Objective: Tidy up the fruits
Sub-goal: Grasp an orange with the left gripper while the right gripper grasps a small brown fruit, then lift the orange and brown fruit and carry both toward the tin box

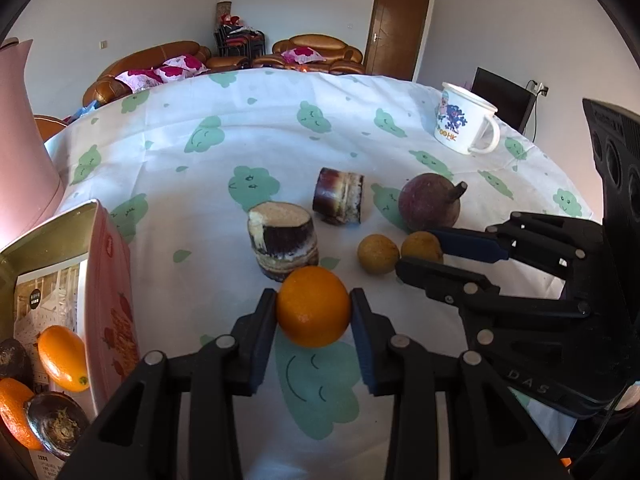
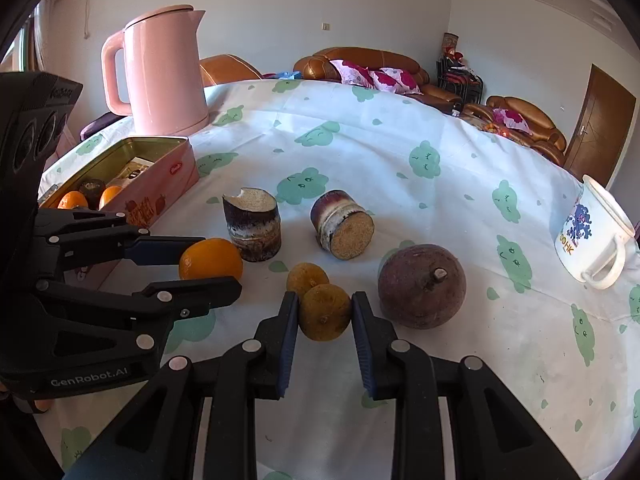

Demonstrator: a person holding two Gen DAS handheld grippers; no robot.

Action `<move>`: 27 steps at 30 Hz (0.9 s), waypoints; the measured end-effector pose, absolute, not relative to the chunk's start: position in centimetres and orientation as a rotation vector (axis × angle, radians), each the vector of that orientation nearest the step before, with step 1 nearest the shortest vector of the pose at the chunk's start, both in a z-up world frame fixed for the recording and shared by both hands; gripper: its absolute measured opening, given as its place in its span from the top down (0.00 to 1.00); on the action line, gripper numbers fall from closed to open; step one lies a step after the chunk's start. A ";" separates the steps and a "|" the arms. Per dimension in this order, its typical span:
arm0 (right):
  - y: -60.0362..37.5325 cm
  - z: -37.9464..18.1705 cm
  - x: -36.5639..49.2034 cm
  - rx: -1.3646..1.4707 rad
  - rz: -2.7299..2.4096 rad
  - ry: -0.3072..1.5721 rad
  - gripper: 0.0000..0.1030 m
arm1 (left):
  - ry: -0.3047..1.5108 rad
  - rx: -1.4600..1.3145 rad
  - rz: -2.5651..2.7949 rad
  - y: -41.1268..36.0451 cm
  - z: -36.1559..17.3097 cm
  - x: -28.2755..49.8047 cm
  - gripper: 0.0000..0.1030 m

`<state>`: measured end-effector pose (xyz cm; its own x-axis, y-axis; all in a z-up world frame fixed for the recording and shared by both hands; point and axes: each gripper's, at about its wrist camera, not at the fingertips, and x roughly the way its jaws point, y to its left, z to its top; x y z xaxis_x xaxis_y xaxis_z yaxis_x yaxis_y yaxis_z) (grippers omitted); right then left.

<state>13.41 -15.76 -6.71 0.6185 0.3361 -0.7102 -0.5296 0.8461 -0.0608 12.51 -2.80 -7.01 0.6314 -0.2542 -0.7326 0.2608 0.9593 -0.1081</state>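
Left wrist view, my grip: my left gripper [image 1: 313, 308] is clamped on the orange [image 1: 313, 306], one pad against each side of it, low over the tablecloth [image 1: 248, 136].
Left wrist view, where it must go: the tin [image 1: 100, 280] lies to the left of my fingers, just beside them, its open top facing up. My left hand is the nearer one to it.
Left wrist view, what is in it: another orange [image 1: 64, 358], part of a third and two dark fruits sit inside, so I judge the free room to be toward the far end.
Left wrist view, hard to see: the tin's near end is cut off by the frame edge, and the underside of my orange is hidden, so I cannot tell whether it touches the cloth.
Right wrist view, my grip: my right gripper [image 2: 325, 312] is closed on a small brownish fruit [image 2: 325, 312], pads touching both flanks.
Right wrist view, neighbours: a second small fruit [image 2: 307, 277] touches it from behind; the big purple fruit [image 2: 422, 286] sits just to its right.
Right wrist view, route: the tin [image 2: 168, 178] lies well off to the left, beyond my left gripper [image 2: 224, 268], which I judge to stand in the way.
Right wrist view, hidden: the tin's near corner is behind that gripper.
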 end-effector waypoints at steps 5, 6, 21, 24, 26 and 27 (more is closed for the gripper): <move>-16.0 -6.2 13.0 -0.265 0.515 0.716 0.72 | 0.783 0.018 -0.283 -2.7 -6.3 11.8 0.63; -16.0 -6.1 12.9 -0.263 0.520 0.708 0.72 | 0.772 0.020 -0.279 -2.7 -6.1 11.7 0.63; -16.6 -5.2 12.0 -0.233 0.547 0.624 0.72 | 0.672 0.036 -0.255 -2.5 -4.9 10.4 0.63; -16.8 -5.0 11.8 -0.229 0.549 0.607 0.72 | 0.655 0.033 -0.255 -2.4 -4.8 10.2 0.63; -16.9 -4.8 11.6 -0.225 0.549 0.595 0.72 | 0.641 0.029 -0.253 -2.3 -4.6 10.0 0.63; -16.9 -4.8 11.6 -0.223 0.550 0.591 0.72 | 0.634 0.028 -0.253 -2.3 -4.6 9.9 0.63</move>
